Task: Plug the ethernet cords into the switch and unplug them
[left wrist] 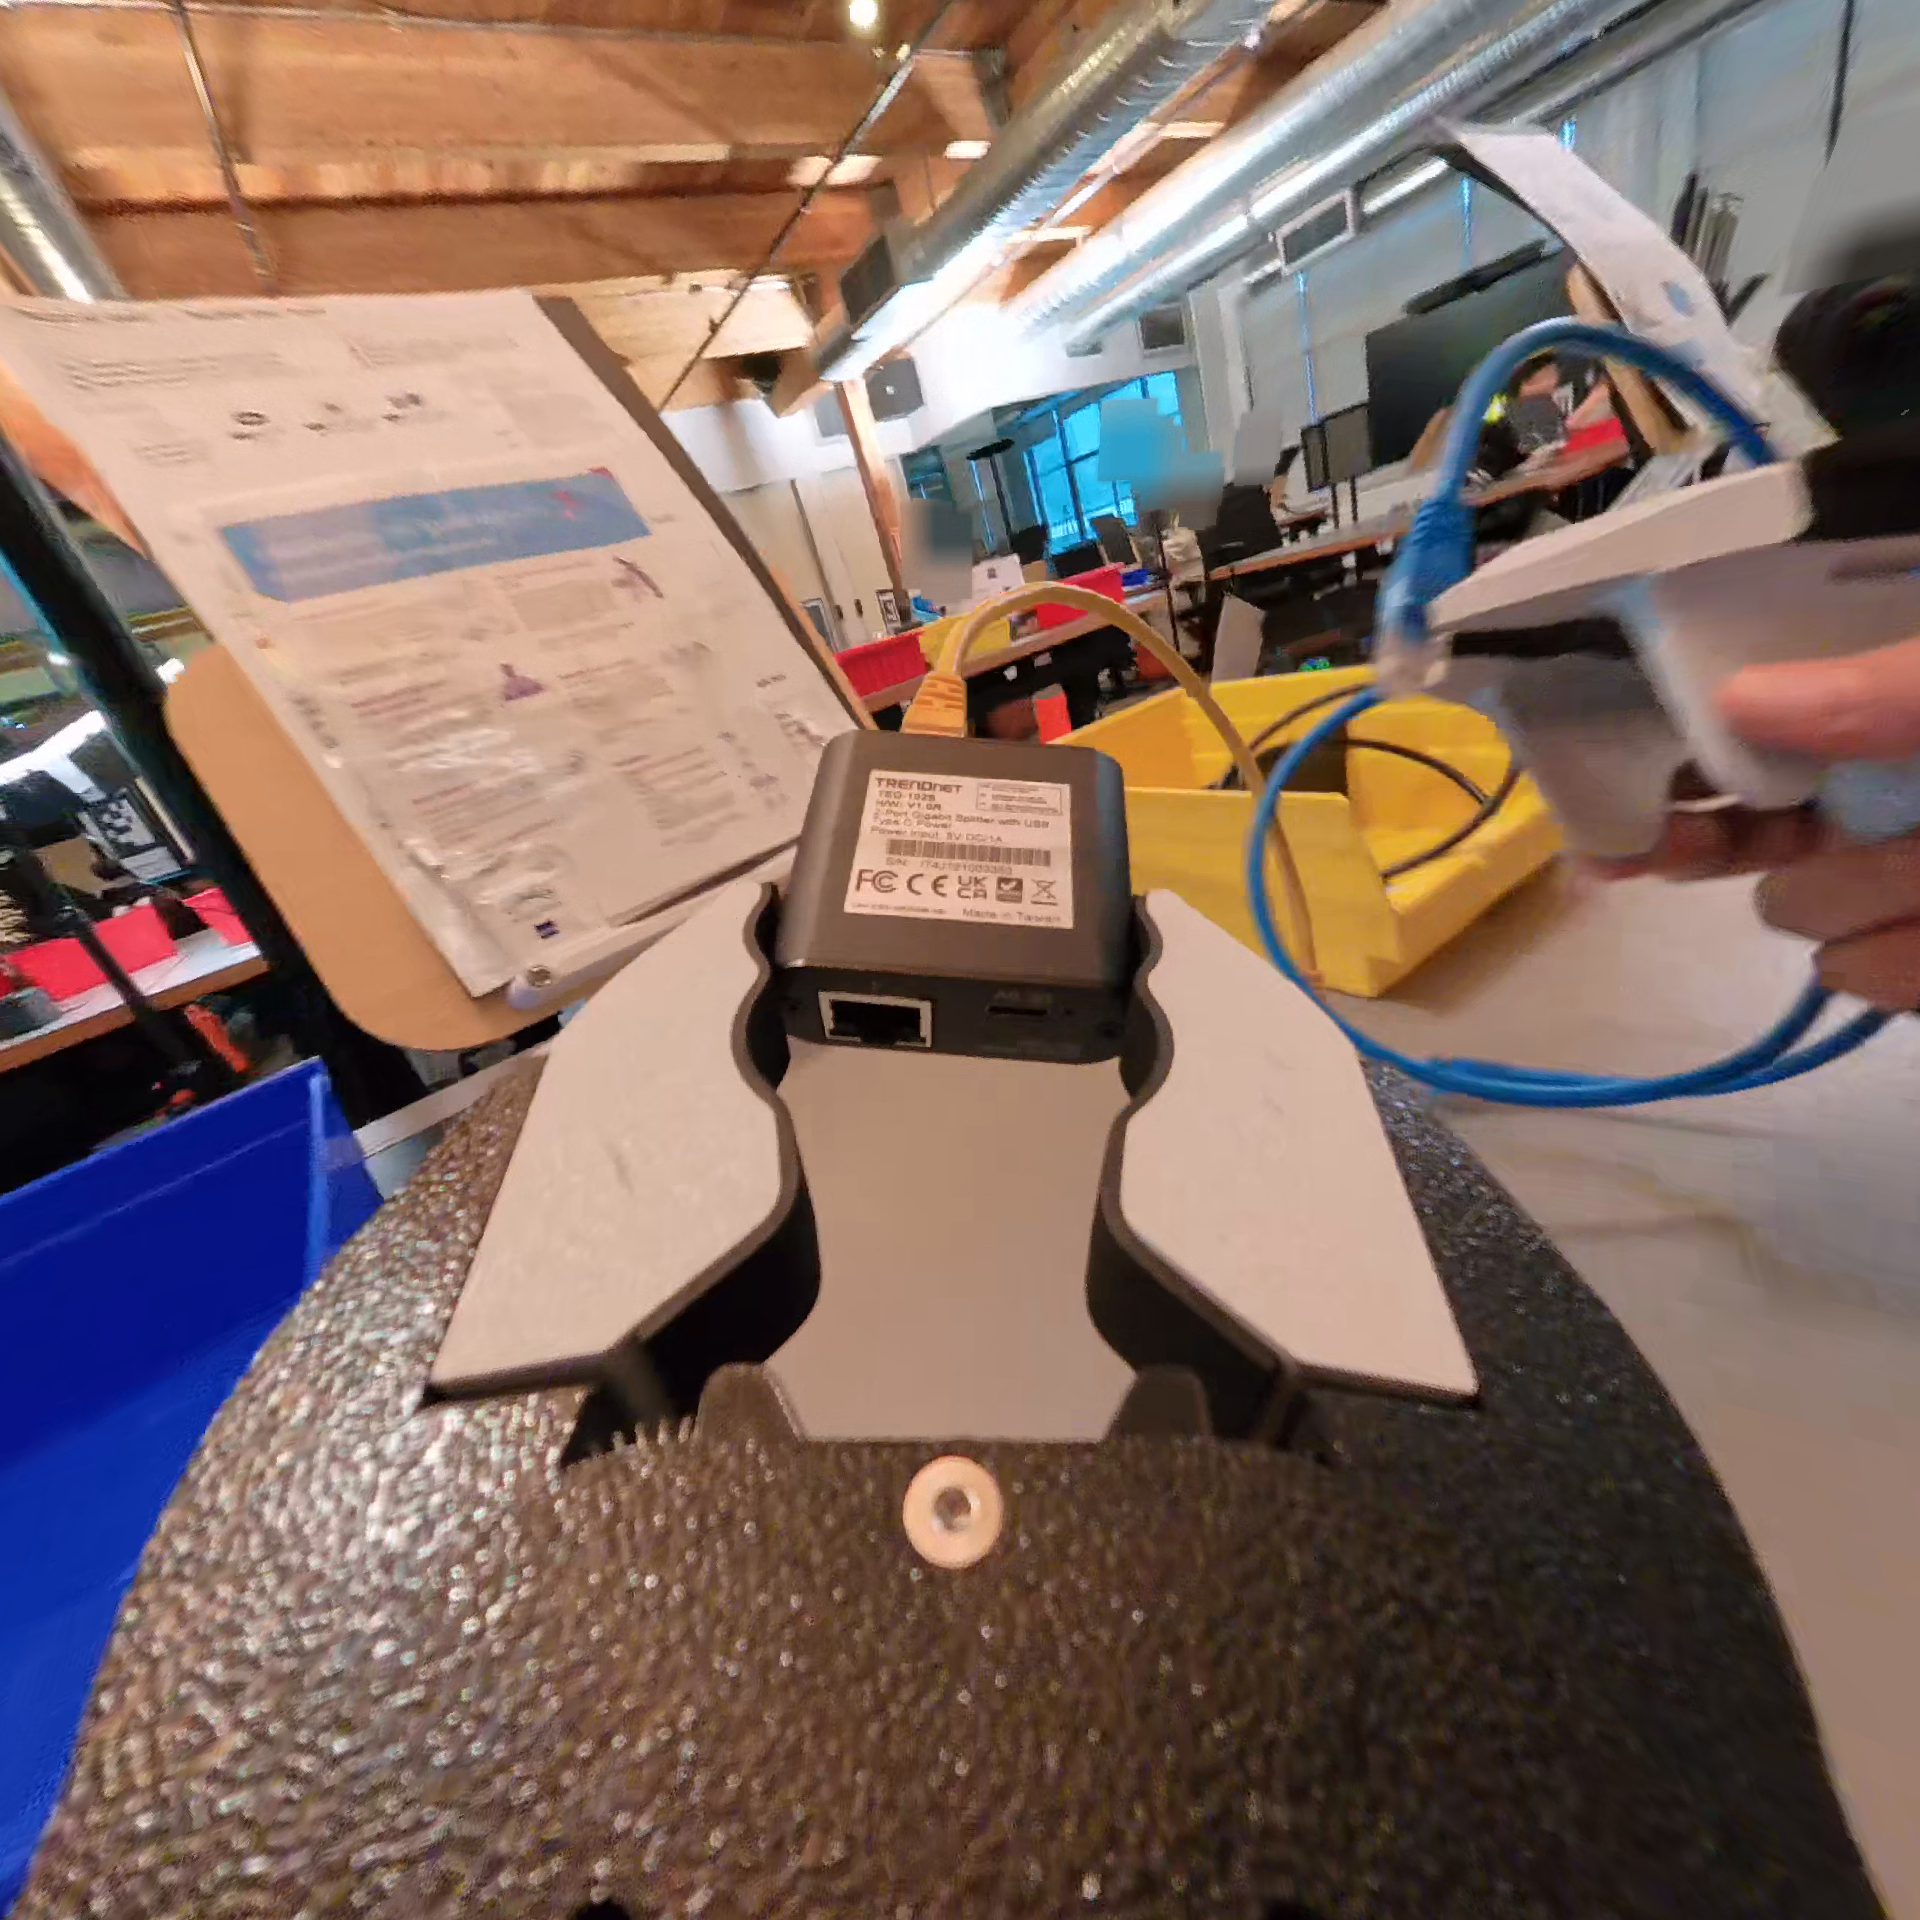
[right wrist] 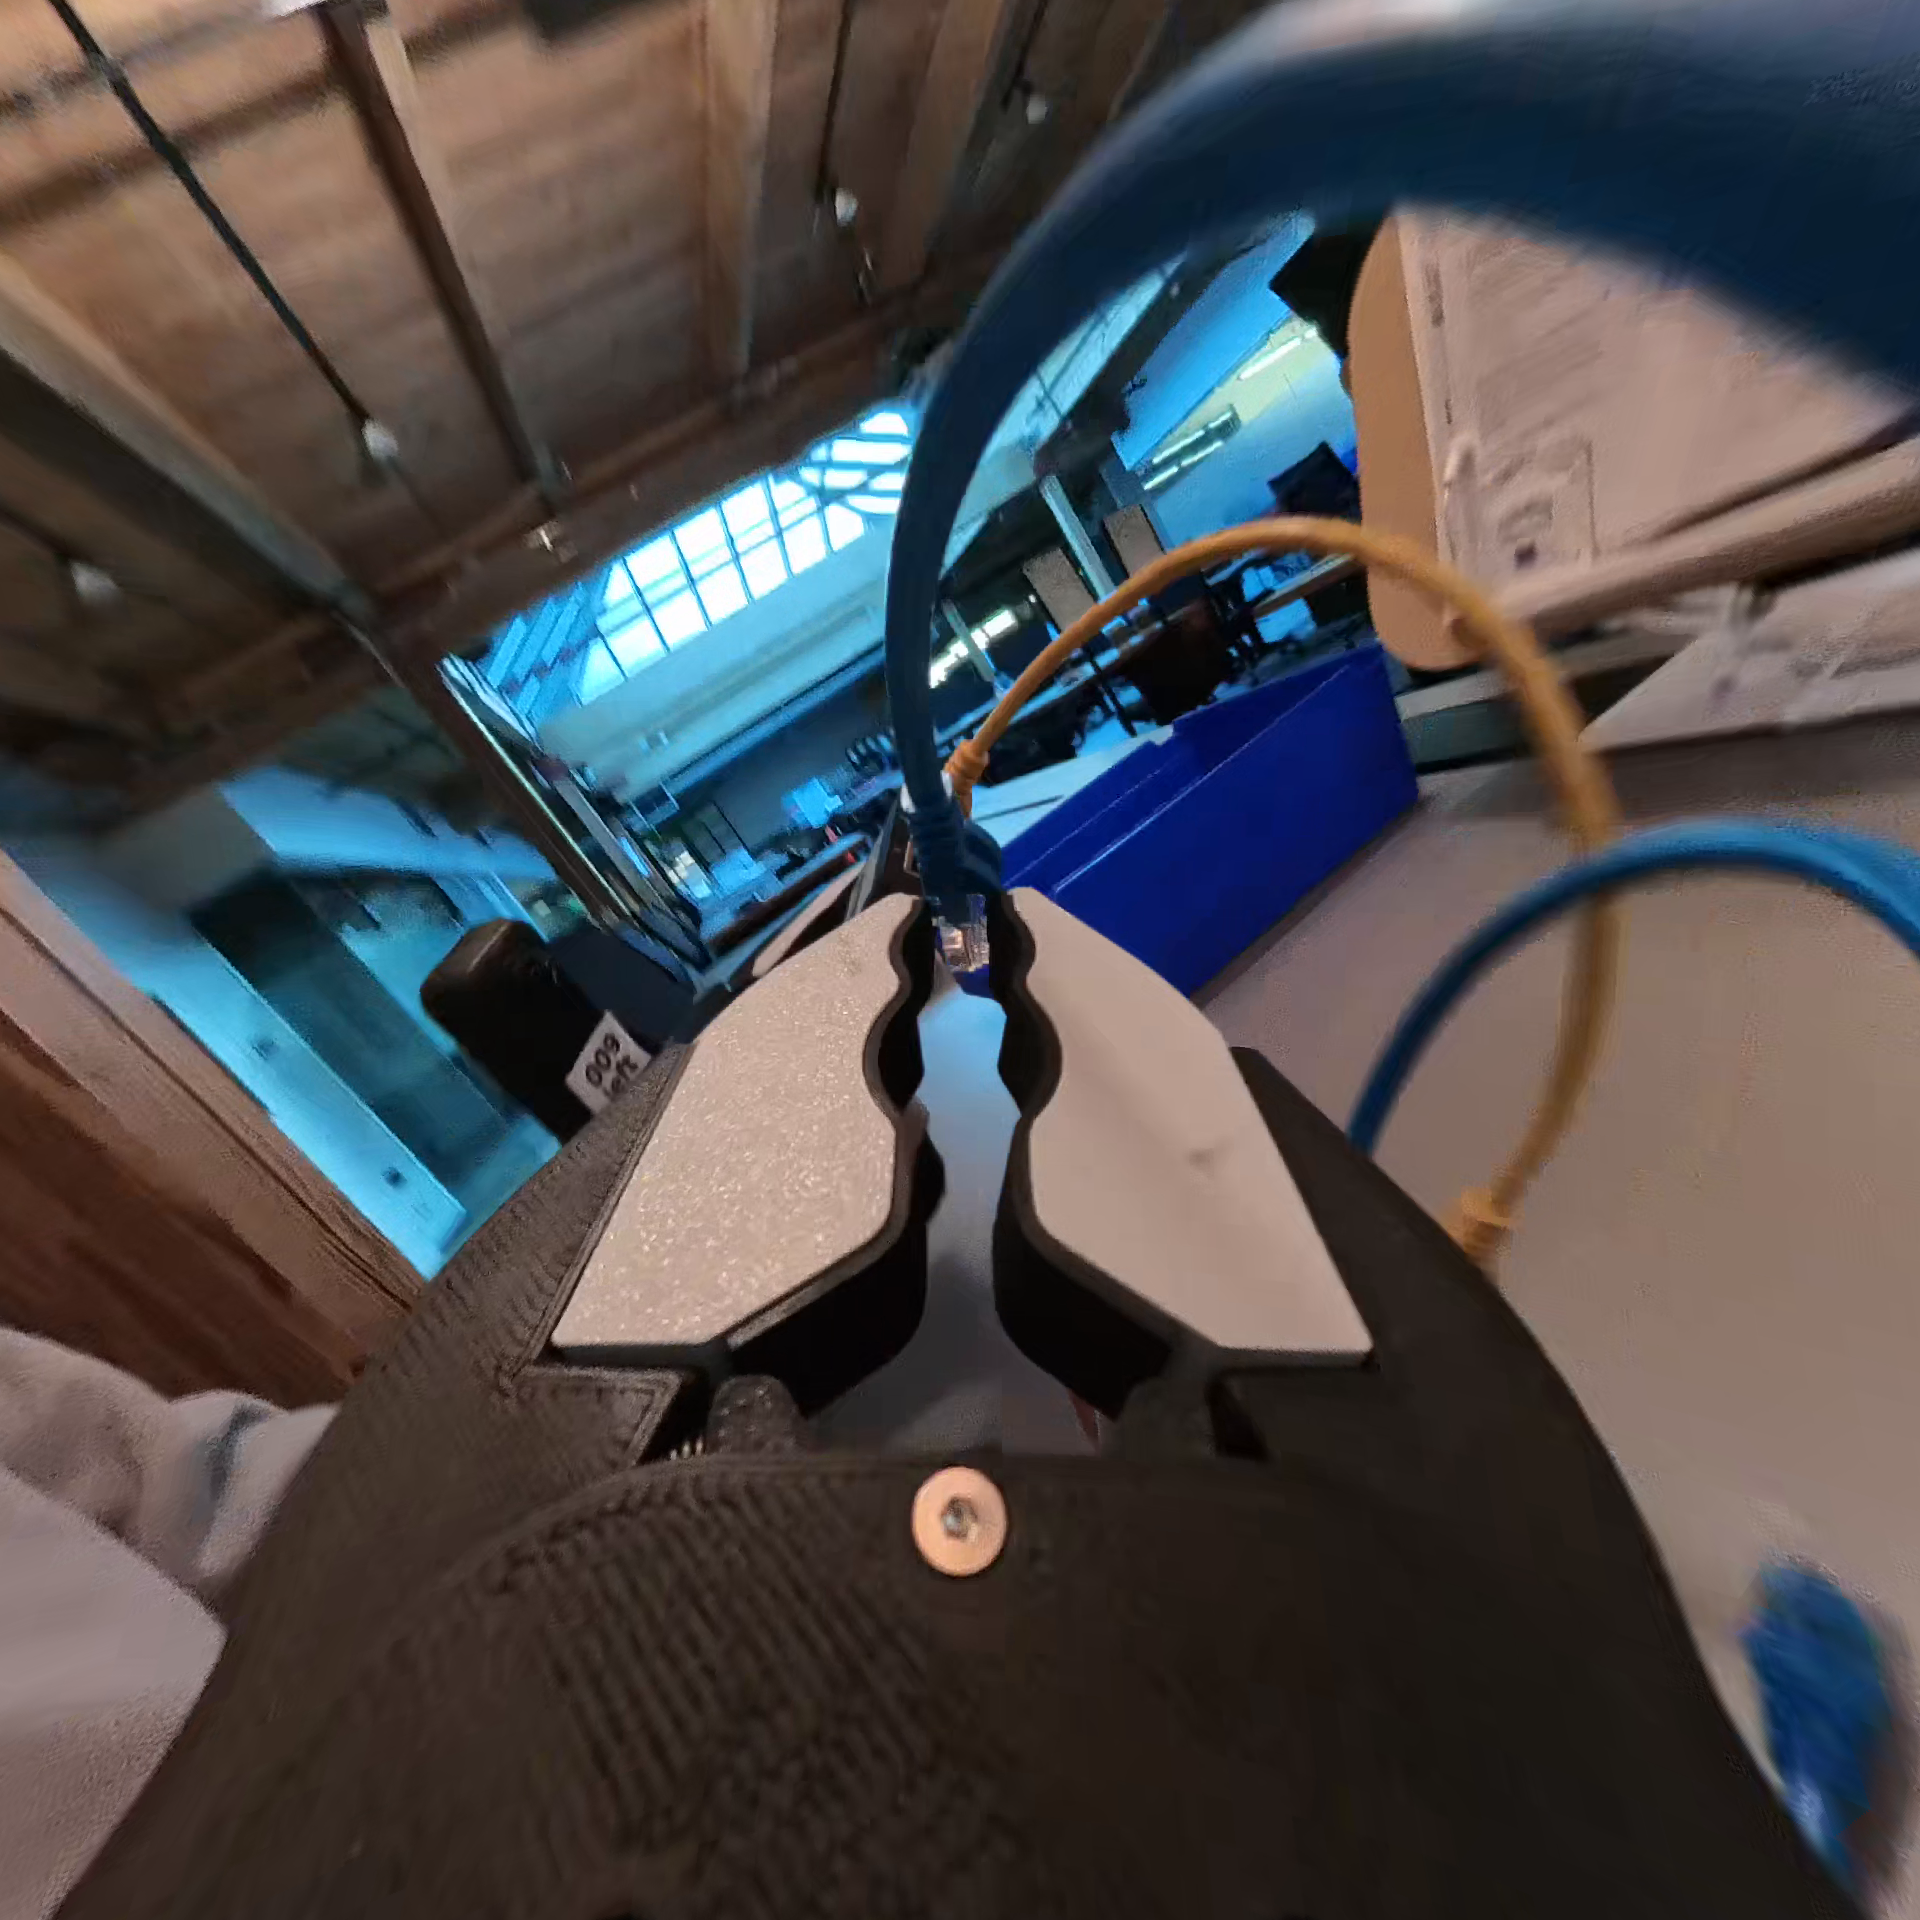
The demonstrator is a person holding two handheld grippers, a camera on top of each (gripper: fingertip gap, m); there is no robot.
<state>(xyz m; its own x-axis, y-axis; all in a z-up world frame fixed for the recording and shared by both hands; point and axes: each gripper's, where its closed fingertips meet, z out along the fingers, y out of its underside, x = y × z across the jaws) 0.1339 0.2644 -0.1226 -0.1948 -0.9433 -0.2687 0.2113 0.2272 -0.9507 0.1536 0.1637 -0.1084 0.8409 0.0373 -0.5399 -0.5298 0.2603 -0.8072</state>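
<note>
My left gripper (left wrist: pixel 954 930) is shut on a small black switch (left wrist: pixel 951 883), held up off the table with its labelled underside up. An empty port (left wrist: pixel 875 1019) faces the camera. A yellow ethernet cord (left wrist: pixel 1081 613) is plugged into the switch's far side. My right gripper (right wrist: pixel 964 940) is shut on the clear plug of a blue ethernet cord (right wrist: pixel 940 831). In the left wrist view the right gripper (left wrist: pixel 1455 634) hovers to the upper right of the switch with the blue cord (left wrist: pixel 1423 561) looping below it. The plug is apart from the switch.
A yellow bin (left wrist: pixel 1351 831) with a black cable sits behind the switch. A blue bin (left wrist: pixel 135 1299) stands at the left; it also shows in the right wrist view (right wrist: pixel 1226 810). A tilted board with a printed sheet (left wrist: pixel 436 623) stands at the left rear. A hand (left wrist: pixel 1829 810) holds the right gripper.
</note>
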